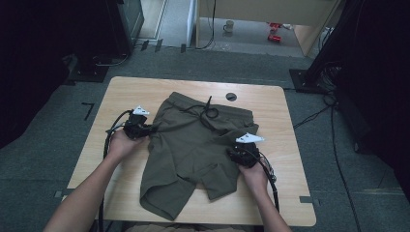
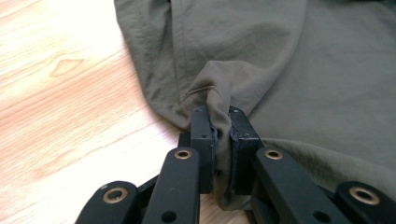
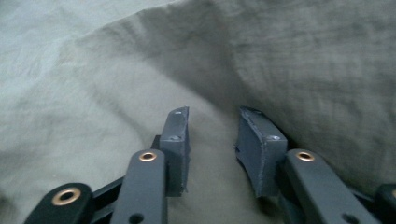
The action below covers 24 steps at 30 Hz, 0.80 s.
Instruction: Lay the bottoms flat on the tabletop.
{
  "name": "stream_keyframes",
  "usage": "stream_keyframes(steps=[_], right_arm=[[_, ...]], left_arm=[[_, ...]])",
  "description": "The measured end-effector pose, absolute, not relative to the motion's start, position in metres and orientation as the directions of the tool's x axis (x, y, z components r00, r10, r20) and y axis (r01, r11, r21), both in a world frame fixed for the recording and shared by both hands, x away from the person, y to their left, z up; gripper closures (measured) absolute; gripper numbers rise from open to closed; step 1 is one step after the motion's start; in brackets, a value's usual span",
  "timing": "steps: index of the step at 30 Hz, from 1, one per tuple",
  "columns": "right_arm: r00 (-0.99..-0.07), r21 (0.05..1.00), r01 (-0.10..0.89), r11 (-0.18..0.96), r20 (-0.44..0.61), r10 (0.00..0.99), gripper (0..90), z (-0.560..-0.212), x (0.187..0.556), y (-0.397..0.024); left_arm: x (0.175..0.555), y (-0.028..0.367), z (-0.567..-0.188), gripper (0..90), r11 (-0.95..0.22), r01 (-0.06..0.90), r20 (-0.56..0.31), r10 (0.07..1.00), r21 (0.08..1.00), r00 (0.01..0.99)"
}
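Olive shorts (image 1: pixel 193 150) flat mid-table (image 1: pixel 270 104), waistband away from person, legs toward near edge, black drawstring (image 1: pixel 205 110) coiled on the waistband.

Step in hand: taking hold of both sides, looks like prep for a fold or a lift-and-straighten.

Left gripper (image 2: pixel 218 116): clamped on a pinch of the shorts' side edge, fabric bunched up between the pads (image 2: pixel 203 135). Grip looks solid.

Right gripper (image 3: pixel 212 135): jaws apart, resting over cloth, nothing pinched yet (fabric lies between and under the pads, not squeezed).

Next move, as judged: close right on a fold of fabric near the right side edge, then raise both together. Needs a bite comparable to the left one, else the cloth slips out on lift.

View differences:
- High view: gives layout, left gripper (image 1: pixel 139 126) at the left side seam, right gripper (image 1: pixel 245 151) on the right leg. Jaw state unreadable there.
- Left gripper view: confirms pinch, plus bare wood beside the hem.
- Right gripper view: shows the gap between pads; blurry, so hard to say whether over one layer or two.
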State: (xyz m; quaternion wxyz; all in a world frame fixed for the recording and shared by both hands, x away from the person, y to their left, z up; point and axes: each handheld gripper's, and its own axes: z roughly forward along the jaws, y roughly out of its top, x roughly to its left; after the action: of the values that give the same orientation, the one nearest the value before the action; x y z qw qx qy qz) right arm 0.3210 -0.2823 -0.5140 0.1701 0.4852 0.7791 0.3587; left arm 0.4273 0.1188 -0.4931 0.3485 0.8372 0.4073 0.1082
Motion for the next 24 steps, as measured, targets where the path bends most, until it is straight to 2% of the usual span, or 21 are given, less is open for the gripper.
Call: stream_keyframes(steps=[8,15,24], right_arm=[[-0.475,0.739,0.612,0.281,0.06,0.878,67.6,-0.516,0.334,-0.271],[-0.485,0.721,0.631,0.285,0.081,0.87,67.4,-0.513,0.359,-0.25],[-0.522,0.71,0.628,0.32,0.079,0.849,66.5,-0.511,0.396,-0.217]], left_arm=[[0.423,0.139,-0.491,85.1,-0.394,0.617,-0.107,0.78,0.681,0.616],[0.422,0.166,-0.491,84.9,-0.334,0.64,-0.134,0.812,0.692,0.568],[0.438,0.192,-0.485,84.7,-0.294,0.667,-0.128,0.852,0.685,0.507]])
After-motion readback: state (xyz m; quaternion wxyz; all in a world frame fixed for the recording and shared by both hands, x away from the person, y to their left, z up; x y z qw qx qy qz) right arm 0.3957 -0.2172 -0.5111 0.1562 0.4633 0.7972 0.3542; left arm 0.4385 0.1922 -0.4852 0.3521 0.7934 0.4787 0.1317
